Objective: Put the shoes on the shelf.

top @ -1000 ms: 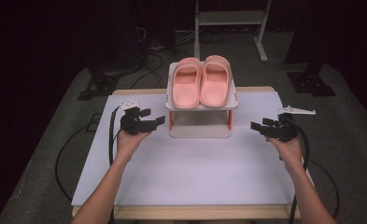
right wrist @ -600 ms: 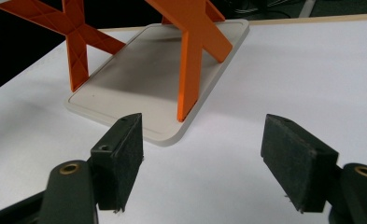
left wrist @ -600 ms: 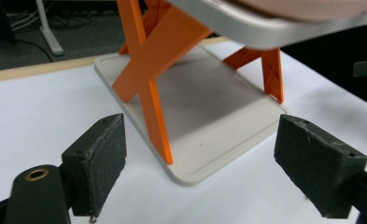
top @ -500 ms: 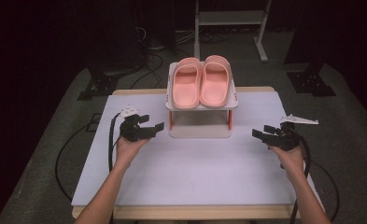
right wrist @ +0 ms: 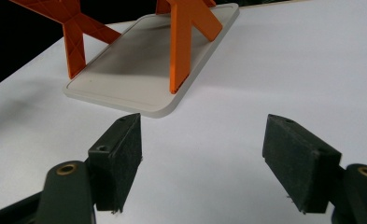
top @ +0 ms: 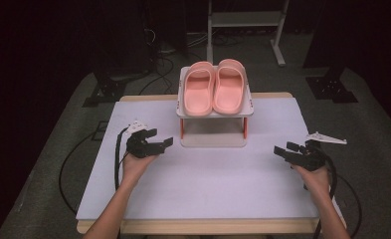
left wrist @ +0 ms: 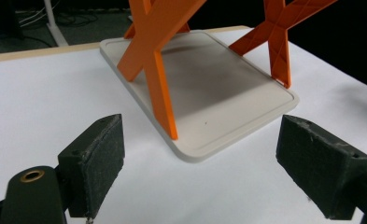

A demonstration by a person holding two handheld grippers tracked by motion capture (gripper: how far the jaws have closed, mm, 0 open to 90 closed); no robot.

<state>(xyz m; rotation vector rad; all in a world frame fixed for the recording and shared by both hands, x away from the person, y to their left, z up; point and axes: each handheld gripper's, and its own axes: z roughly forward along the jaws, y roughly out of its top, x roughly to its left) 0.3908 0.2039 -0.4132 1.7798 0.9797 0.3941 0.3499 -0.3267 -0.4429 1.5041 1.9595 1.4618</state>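
Seen from above, a white table [top: 203,184] holds a small two-tier shoe rack [top: 214,142] at its far centre, at about twelve o'clock from the person. A pair of pink slippers [top: 215,87] lies side by side on the rack's top shelf, toes toward the person; the lower shelf is bare.

The left gripper [top: 158,145] hovers over the table at about eight o'clock from the rack, the right gripper [top: 285,152] at about four o'clock, each well apart from it. Both point inward toward the rack. In each gripper view the two black pads stand wide apart with nothing between them, so both are released and empty.

The step looks like the approach to the slippers. To do it well, each gripper probably needs to rise to top-shelf height, keep its jaws spread, and close on one slipper's near edge or strap without nudging the light rack.
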